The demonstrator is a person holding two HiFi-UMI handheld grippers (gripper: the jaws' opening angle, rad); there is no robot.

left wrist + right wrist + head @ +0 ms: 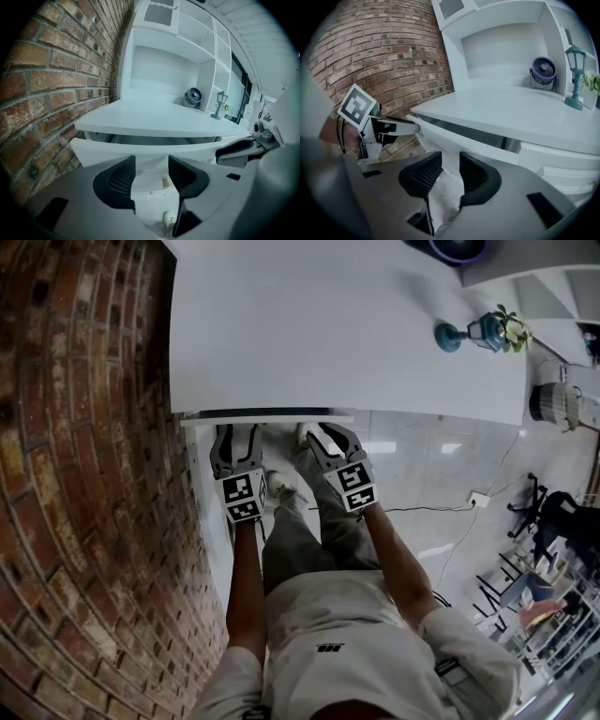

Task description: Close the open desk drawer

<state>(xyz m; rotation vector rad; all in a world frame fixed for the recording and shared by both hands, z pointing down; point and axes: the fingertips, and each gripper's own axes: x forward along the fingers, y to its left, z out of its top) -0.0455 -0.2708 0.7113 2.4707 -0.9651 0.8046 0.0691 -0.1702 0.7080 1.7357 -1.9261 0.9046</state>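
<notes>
White desk drawer [267,418] was open a little, its front standing just out from the front edge of the white desk [347,324], at the desk's brick-wall end. A dark gap showed between the drawer front and the desk top.

Left gripper [151,171]: jaws apart, clamped on nothing, pointed at the drawer front just under the desk edge. Whether the tips touched the front could not be told.

Right gripper [450,168]: jaws also apart with a narrower gap, holding nothing, aimed at the same drawer front, further from the desk's wall end than the left one. Both sat side by side below the desk's front edge.

Red brick wall [84,474] ran along the desk's left side. Purple round fan [543,70] and teal lantern ornament [575,77] stood on the desk's back right part, well apart from the drawer. The person's legs were under the desk front.
</notes>
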